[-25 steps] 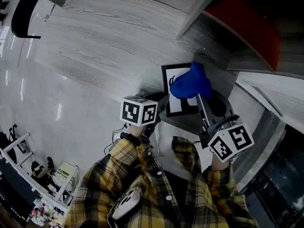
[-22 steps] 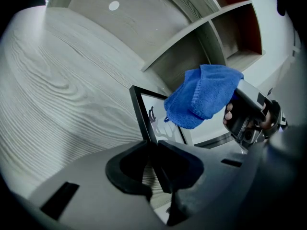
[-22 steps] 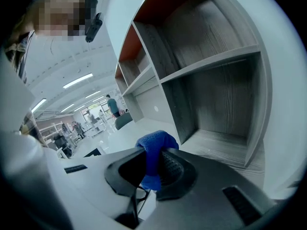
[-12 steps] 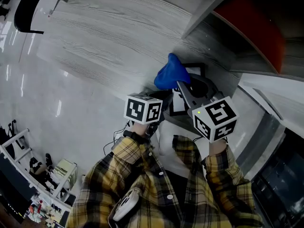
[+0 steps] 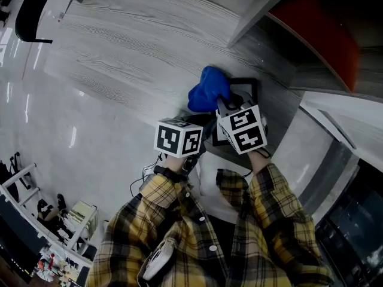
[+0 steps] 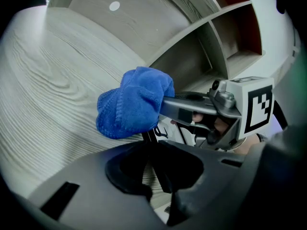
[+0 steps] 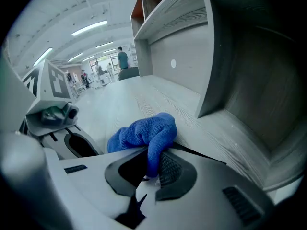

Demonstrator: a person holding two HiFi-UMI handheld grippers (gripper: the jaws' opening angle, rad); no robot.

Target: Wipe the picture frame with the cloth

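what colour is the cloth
Bright blue cloth, clearest in the left gripper view.

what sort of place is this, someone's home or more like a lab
Most likely a big open lab or office hall, not a home: long ceiling strip lights and people standing far off in the right gripper view, a glossy floor, and a grey wood-grain desk with a shelf unit.

Yellow-and-black plaid shirt (image 5: 179, 235), white buttons

We see cloth (image 5: 207, 91) vs frame's (image 5: 246, 89) left side; frame on table (image 5: 137, 46), shelf unit (image 5: 311, 40) behind & right.
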